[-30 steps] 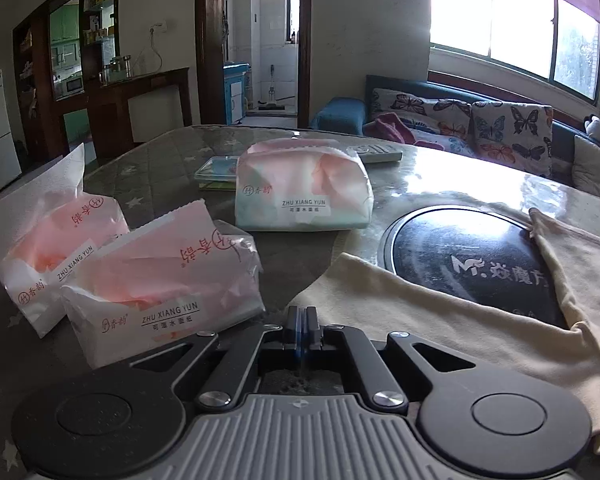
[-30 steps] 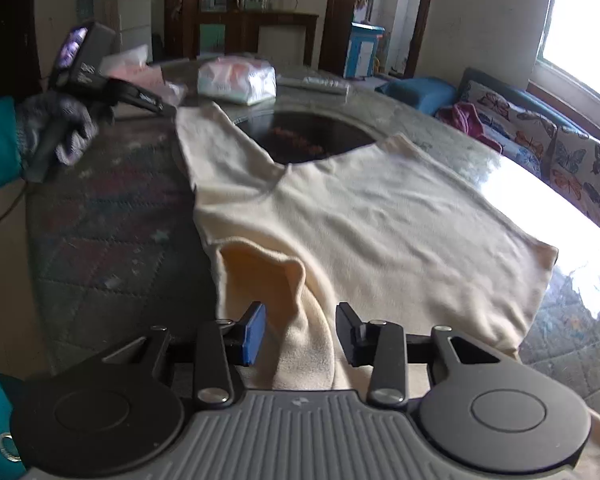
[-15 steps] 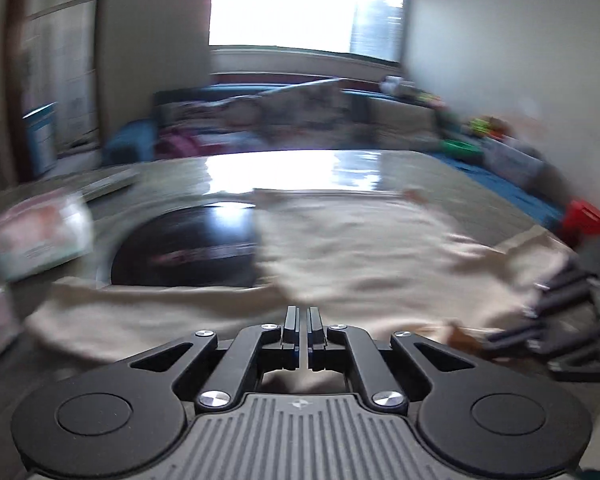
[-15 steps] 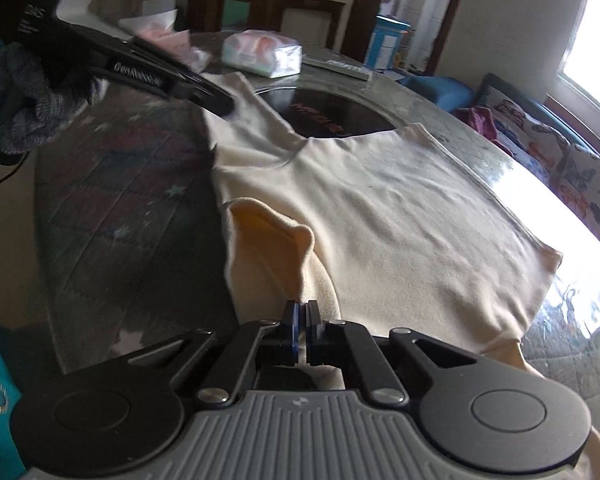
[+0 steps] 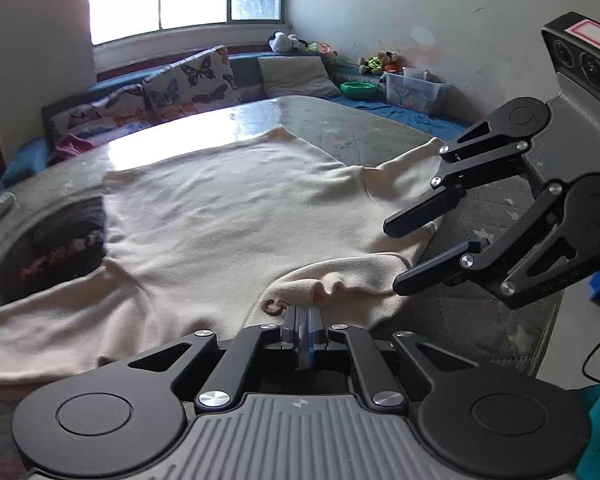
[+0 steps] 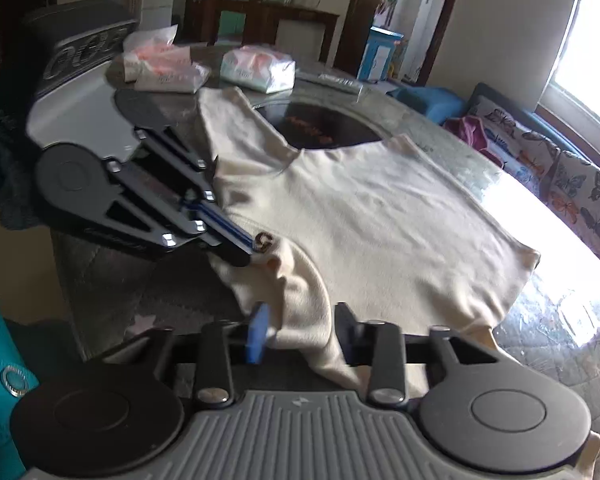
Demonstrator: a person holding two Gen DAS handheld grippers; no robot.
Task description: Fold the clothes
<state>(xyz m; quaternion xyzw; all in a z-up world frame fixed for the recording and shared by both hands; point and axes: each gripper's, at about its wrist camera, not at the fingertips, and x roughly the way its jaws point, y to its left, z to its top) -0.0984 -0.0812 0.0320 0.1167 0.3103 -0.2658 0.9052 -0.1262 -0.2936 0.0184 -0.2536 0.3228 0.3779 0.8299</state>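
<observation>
Left tongs [image 5: 302, 320]: pressed together and clamped on a bunched fold of the cream garment [image 5: 220, 216] at 6 o'clock in the left wrist view. Half a second ago that view was smeared with motion; it is sharp here.
Right tongs [image 6: 300, 330]: fingers apart, a hanging fold of the garment between them. Half a second ago they were closed together; a second ago they stood apart.
Garment place: spread flat over the tabletop [image 5: 380, 128], one sleeve running off toward 9 o'clock, its near edge lifted by the left tongs.
Hidden or unclear: whether the right fingers touch the fabric cannot be told. A small brown mark [image 5: 274, 306] beside the left fingertips is too small to read. The dark round inset [image 6: 320, 124] in the tabletop is partly covered by cloth.
Materials: the garment looks soft and fleecy, softly creased; the tabletop is glossy and glaring at 12 o'clock.
Far side: three plastic tissue packs [image 6: 256, 66], pink and white, sit near 11 o'clock in the right wrist view.
</observation>
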